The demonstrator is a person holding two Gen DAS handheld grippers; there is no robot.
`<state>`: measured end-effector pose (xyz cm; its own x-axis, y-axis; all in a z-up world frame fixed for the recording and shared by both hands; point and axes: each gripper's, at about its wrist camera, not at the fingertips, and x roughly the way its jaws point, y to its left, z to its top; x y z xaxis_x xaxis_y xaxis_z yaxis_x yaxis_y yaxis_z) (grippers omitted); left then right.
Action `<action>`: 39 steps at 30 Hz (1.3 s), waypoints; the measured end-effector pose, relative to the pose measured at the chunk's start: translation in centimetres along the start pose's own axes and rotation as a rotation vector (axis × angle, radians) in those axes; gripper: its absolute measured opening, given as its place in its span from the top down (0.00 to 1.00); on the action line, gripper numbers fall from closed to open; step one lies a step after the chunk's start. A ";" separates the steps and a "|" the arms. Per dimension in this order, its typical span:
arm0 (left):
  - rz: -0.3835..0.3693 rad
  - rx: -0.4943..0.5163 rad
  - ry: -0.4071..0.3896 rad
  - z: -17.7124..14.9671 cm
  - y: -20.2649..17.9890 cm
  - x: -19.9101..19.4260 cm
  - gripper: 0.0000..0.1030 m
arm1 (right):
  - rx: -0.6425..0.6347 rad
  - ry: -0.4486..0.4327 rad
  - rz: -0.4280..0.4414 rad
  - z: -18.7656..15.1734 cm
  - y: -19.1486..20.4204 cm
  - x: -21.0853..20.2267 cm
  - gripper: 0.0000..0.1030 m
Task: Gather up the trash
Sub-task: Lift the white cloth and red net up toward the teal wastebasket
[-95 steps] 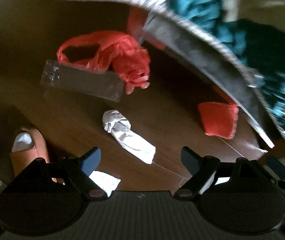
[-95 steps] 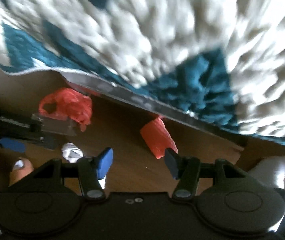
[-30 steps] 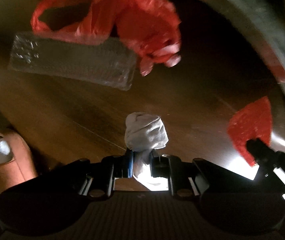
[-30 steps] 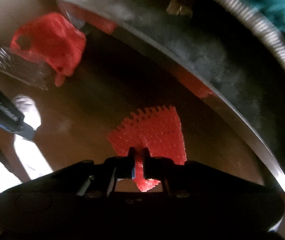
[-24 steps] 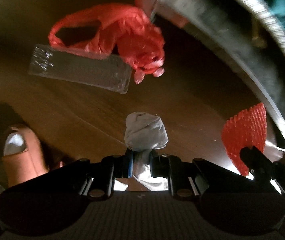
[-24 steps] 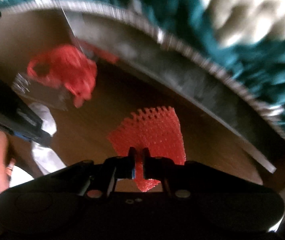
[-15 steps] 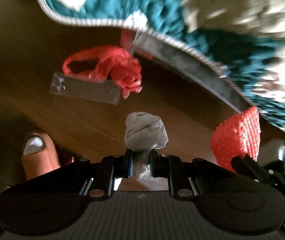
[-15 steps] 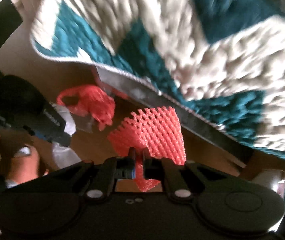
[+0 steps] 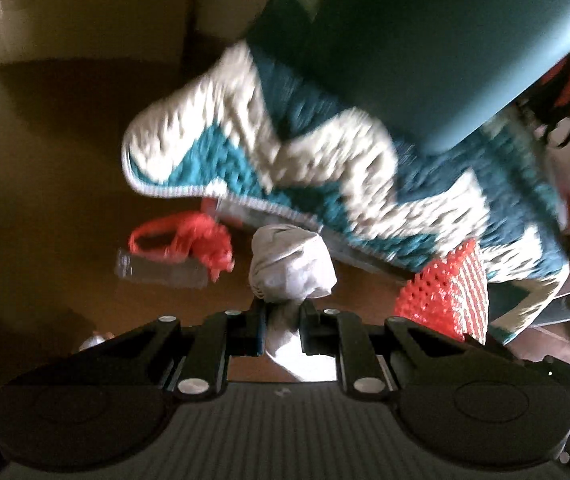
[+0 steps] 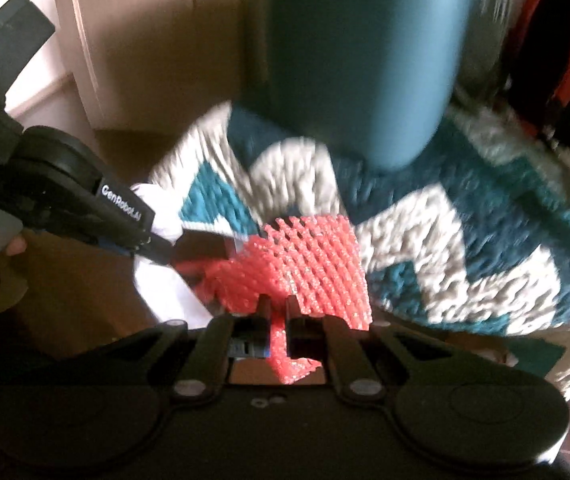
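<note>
Closest in, the left claw point(image 9: 283, 330) is clamped on a crumpled white tissue wad point(image 9: 291, 268). The wad's long axis runs straight out along the fingers, with the fat knotted end pointing away from the camera and a thin tail hanging back through the jaws. It's held up in the air, off the wooden floor point(image 9: 65, 152).

The right claw point(image 10: 279, 324) is squeezed tight on a red foam net point(image 10: 309, 264), pinched by a narrow strip at its near edge. The net fans out wide away from the fingers, open end pointing toward the rug. In the left view the same net shows up just right of the tissue, close but not touching.

Further out on the floor, a red plastic bag point(image 9: 187, 244) lies touching a clear plastic wrapper point(image 9: 161, 270), whose long side runs left-right. Both sit right by the edge of the teal and white rug point(image 9: 325, 168), which has one corner flipped up.

Beyond that a teal bin point(image 10: 361, 56) stands on the rug. There's plenty of bare floor on the left, and it's more crowded on the right.
</note>
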<state>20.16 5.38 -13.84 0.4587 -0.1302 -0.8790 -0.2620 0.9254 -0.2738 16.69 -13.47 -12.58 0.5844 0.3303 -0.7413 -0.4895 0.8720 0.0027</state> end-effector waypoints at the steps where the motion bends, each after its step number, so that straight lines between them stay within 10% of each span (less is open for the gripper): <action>1: -0.007 0.006 -0.023 0.2 -0.2 -1.0 0.85 | -0.003 -0.024 -0.001 0.5 0.2 -0.9 0.95; 26: -0.063 0.253 -0.625 14.1 -11.9 -25.1 0.85 | -0.077 -0.498 -0.147 19.2 -3.9 -14.1 0.95; 39: 0.045 0.346 -0.617 21.6 -16.9 -20.7 0.85 | -0.048 -0.441 -0.147 25.1 -7.5 -8.8 0.95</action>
<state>33.42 0.11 17.37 0.8781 0.0414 -0.4768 -0.0540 0.9985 -0.0127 31.47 -13.87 10.82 0.8641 0.3355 -0.3752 -0.4042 0.9068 -0.1201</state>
